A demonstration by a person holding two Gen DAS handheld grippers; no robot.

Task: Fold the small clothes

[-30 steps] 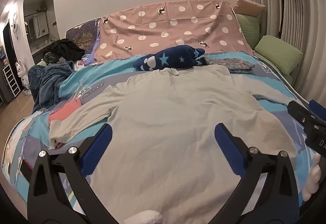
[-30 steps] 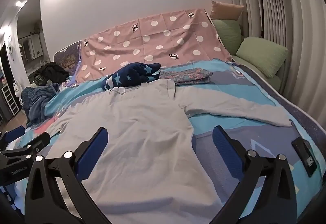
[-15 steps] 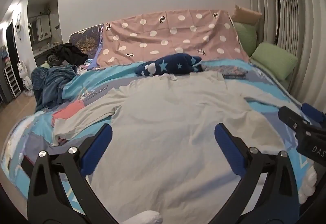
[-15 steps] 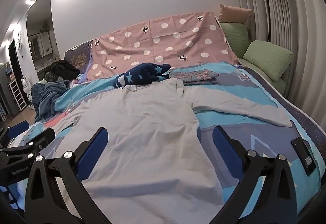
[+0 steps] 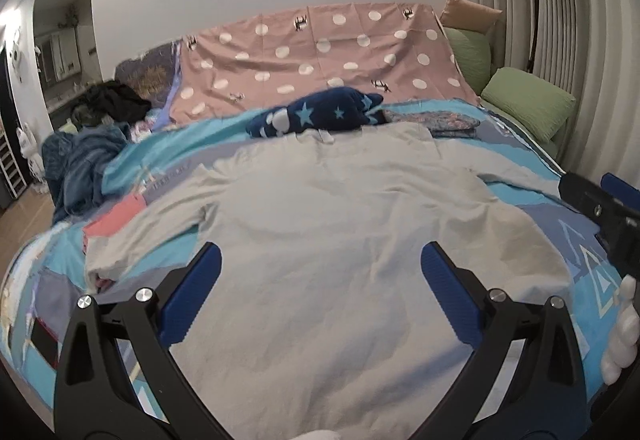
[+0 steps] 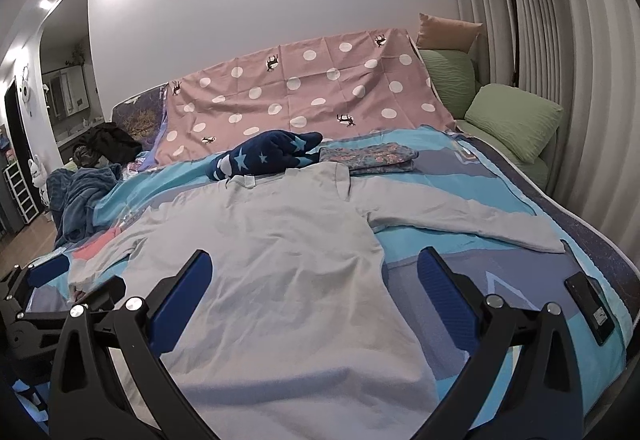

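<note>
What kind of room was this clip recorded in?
Most likely a home bedroom: a wide bed with a patterned blue cover, green pillows stacked by the curtained wall, and a grey long-sleeved top laid flat on the bed.

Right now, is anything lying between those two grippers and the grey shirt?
Nothing visible. The shirt lies flat on the bed, directly under the open left gripper and right gripper; the star cushion sits beyond its collar.

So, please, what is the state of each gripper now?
Left gripper: open, holding nothing.
Right gripper: open, holding nothing.
</note>
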